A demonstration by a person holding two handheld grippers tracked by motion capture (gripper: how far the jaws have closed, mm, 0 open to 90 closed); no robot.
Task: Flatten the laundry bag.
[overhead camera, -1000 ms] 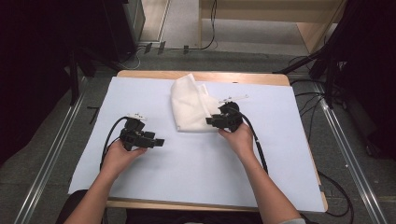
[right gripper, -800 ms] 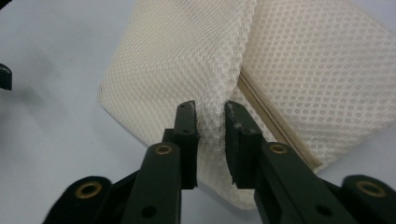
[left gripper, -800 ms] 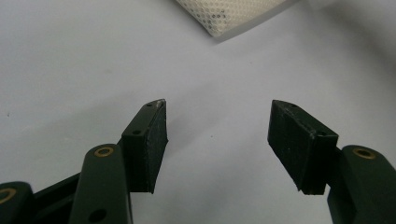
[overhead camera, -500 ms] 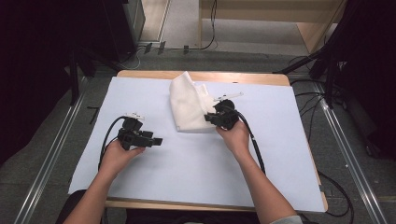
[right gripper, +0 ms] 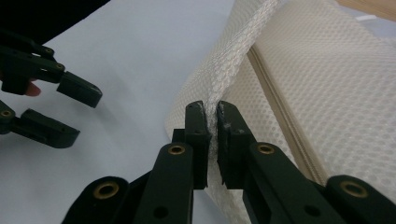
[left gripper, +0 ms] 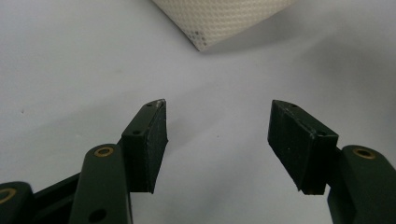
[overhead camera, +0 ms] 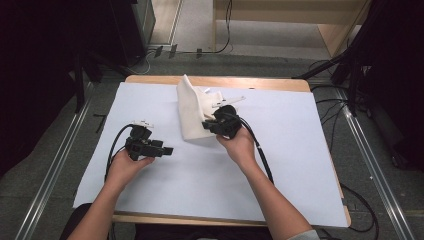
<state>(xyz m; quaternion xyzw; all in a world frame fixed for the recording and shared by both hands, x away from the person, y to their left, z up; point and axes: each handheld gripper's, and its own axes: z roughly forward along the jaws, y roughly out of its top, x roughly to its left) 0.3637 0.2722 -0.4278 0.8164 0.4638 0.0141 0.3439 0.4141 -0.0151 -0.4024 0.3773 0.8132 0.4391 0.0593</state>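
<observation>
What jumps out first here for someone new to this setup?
The white mesh bag near the far middle of the pale blue table cover: the right tongs have just closed on a fold of its mesh and hold that edge raised off the cover. The left tongs rest open at the near left, apart from the bag, with nothing between the pads.

The right hand-held gripper (right gripper: 212,116) is pinched closed, raised; the left hand-held gripper (left gripper: 217,135) rests low, jaws apart.
</observation>
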